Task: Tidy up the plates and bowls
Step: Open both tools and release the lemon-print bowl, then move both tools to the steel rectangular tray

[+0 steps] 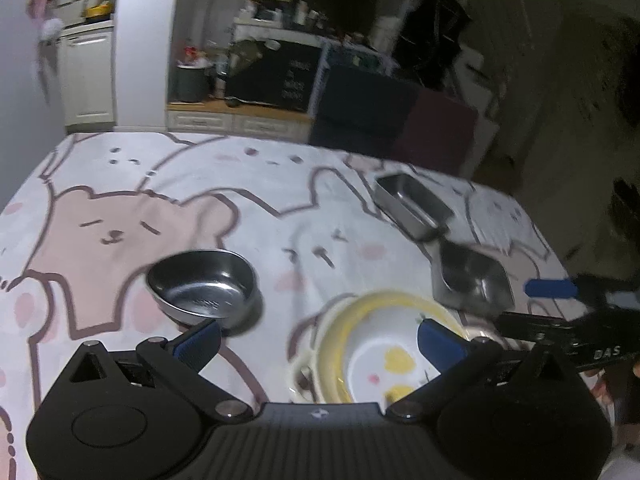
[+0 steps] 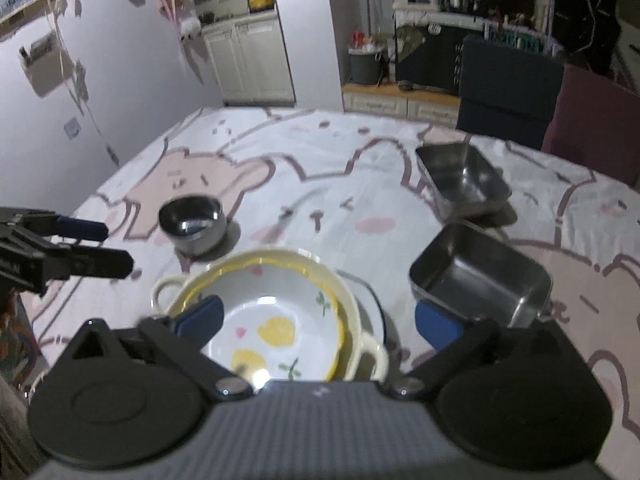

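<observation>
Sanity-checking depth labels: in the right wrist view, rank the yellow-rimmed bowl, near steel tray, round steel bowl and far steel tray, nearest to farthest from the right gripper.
1. yellow-rimmed bowl: directly under the right gripper, centre.
2. near steel tray: right, by the right finger.
3. round steel bowl: left, farther back.
4. far steel tray: right, rearmost.

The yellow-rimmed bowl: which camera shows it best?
The right wrist view: the yellow-rimmed bowl sits near centre, almost whole, nested in a cream handled dish. The left wrist view is blurrier and shows it low, partly hidden behind the left gripper.
</observation>
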`<action>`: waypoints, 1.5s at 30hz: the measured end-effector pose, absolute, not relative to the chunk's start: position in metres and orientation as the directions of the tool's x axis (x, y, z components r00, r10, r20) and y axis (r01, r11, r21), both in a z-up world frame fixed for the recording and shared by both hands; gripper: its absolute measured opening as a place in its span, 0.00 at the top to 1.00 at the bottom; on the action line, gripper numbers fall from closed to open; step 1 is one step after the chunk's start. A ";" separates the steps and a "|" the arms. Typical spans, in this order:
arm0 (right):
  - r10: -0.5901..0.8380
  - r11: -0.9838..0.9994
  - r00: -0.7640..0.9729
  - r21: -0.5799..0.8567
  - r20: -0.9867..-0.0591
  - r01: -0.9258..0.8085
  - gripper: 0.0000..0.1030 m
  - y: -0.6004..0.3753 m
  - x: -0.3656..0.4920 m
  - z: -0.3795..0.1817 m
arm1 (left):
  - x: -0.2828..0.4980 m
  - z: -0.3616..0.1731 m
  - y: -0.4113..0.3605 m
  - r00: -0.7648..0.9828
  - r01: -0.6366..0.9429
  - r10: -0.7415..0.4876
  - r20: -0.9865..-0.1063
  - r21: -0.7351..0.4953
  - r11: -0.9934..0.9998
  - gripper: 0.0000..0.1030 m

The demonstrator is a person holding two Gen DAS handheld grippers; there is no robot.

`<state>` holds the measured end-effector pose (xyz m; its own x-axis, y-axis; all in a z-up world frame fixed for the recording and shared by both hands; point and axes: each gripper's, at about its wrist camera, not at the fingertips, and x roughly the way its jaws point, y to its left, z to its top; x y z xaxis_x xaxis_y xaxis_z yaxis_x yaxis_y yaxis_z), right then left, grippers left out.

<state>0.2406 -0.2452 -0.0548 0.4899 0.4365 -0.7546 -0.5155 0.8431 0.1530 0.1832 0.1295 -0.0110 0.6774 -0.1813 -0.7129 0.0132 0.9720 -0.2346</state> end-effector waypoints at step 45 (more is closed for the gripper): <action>0.325 0.874 0.430 0.441 -0.842 0.203 0.59 -0.400 0.357 -0.129 | 0.392 -0.117 -0.054 0.417 0.117 -0.343 -0.842 -0.325 0.939 0.75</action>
<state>0.3571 -0.3996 -0.1289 0.4298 0.3255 -0.8422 0.2026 0.8742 0.4413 0.3916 -0.0537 -0.1166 0.4170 -0.3433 -0.8416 0.1171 0.9385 -0.3247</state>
